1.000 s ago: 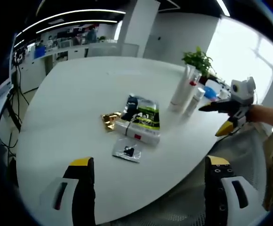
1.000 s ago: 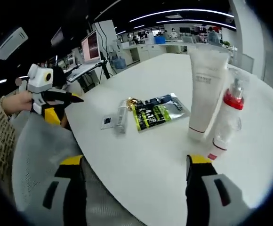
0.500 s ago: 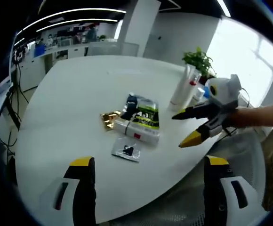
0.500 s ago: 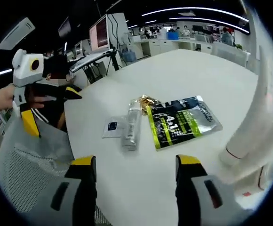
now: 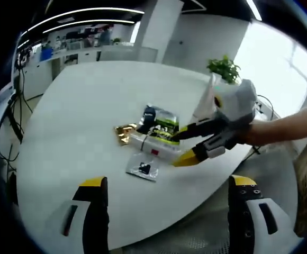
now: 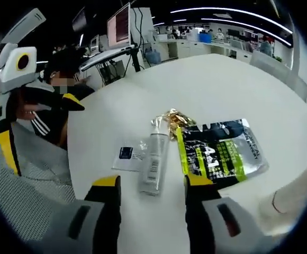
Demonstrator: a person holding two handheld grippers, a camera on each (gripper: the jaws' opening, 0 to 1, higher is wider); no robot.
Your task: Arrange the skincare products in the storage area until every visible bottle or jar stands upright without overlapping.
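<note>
A slim silver-white tube (image 6: 154, 161) lies flat on the white table (image 6: 206, 84), its near end between the tips of my open right gripper (image 6: 152, 182). In the left gripper view that gripper (image 5: 179, 148) hovers over the same tube (image 5: 152, 149). A green and silver sachet (image 6: 219, 153) lies beside the tube, a crumpled gold wrapper (image 6: 170, 117) at its far end, and a small clear sachet (image 6: 129, 154) on its other side. A tall white tube (image 5: 204, 103) stands upright behind the right gripper. My left gripper (image 5: 166, 182) is open near the table's edge, holding nothing.
A potted plant (image 5: 225, 67) stands at the table's far side. A mesh chair (image 6: 21, 196) sits at the near edge beside my left gripper (image 6: 42, 132). A person's sleeve (image 5: 286, 127) reaches in from the right. Desks with monitors (image 6: 119, 26) lie beyond.
My right gripper has moved away from the upright bottles and in over the lying tube, which now sits between its tips. The left gripper has barely moved.
</note>
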